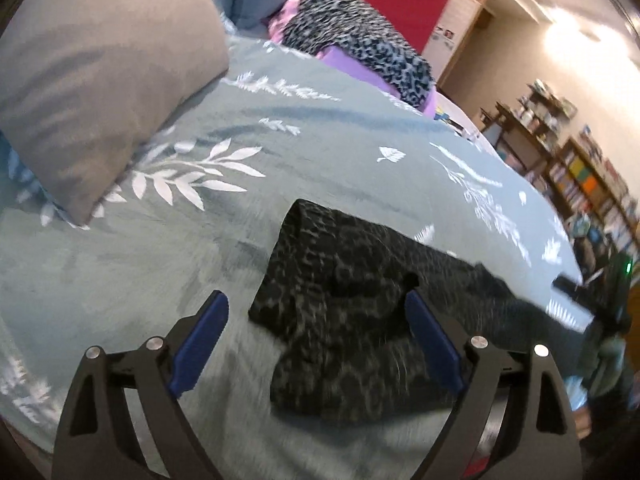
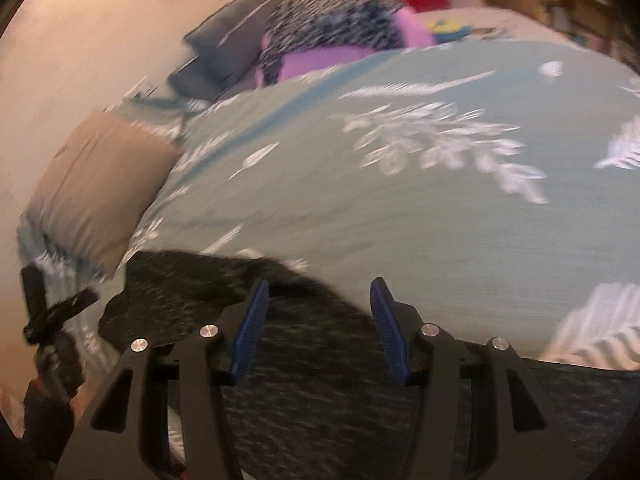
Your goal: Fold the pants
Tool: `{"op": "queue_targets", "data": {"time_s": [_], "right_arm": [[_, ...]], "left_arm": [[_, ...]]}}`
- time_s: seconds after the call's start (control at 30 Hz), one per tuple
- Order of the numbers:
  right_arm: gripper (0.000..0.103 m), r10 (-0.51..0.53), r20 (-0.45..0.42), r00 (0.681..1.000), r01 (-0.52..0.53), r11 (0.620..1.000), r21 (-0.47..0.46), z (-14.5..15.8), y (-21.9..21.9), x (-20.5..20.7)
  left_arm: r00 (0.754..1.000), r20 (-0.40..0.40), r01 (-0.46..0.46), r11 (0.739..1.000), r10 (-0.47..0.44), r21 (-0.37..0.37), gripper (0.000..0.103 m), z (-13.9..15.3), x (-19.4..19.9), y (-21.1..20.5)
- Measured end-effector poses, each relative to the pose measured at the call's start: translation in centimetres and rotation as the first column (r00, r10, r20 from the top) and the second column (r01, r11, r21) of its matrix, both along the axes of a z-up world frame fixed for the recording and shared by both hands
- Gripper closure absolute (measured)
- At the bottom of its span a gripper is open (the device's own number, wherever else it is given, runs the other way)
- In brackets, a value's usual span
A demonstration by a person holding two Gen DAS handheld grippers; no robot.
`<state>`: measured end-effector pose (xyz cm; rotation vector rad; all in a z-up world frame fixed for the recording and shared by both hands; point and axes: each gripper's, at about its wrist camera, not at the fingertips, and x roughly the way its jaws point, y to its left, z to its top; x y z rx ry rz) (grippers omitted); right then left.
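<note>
While the teal leaf-print bedspread (image 1: 320, 148) fills most of both views, a grey pillow (image 1: 100, 72) lies at its left edge and a heap of leopard-print and purple fabric (image 1: 360, 44) sits farther back. Dark patterned pants (image 1: 344, 304) lie bunched on the near part of the bedspread. Above them, the left gripper (image 1: 316, 324) stands wide, grasping nothing. The right gripper (image 2: 318, 324) is released too, its blue pads (image 2: 250, 328) apart over the dark cloth.

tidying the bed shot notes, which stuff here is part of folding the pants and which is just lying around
Part of the job:
- dark patterned pants
- left gripper, open over them
- right gripper, open, nothing between its pads

Just lying about:
- grey pillow
- leaf-print bedspread
- purple and leopard-print bundle
- bookshelves
</note>
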<state>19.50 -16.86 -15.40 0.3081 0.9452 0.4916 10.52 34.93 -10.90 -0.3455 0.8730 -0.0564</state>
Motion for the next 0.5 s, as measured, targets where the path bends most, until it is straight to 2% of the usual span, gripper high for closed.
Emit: {"op": "queue_targets", "data": {"time_s": [0.2, 0.33, 0.5], "right_arm": [[0.049, 0.116, -0.065, 0.991, -0.113, 0.993, 0.046, -1.4, 5.0, 1.7], [0.049, 0.179, -0.096, 0.979, -0.175, 0.983, 0.046, -2.5, 7.8, 2.7], [0.049, 0.218, -0.171, 0.961, -0.210, 0.975, 0.068, -4.9, 9.4, 4.6]], "left_arm": [[0.997, -0.068, -0.028, 0.996, 0.023, -0.083, 0.014, -1.9, 3.5, 1.2], [0.995, -0.097, 0.012, 0.997, -0.020, -0.079, 0.014, -2.3, 5.1, 0.5], [0.983, -0.174, 0.060, 0.998, -0.061, -0.014, 0.014, -3.4, 6.6, -0.8]]}}
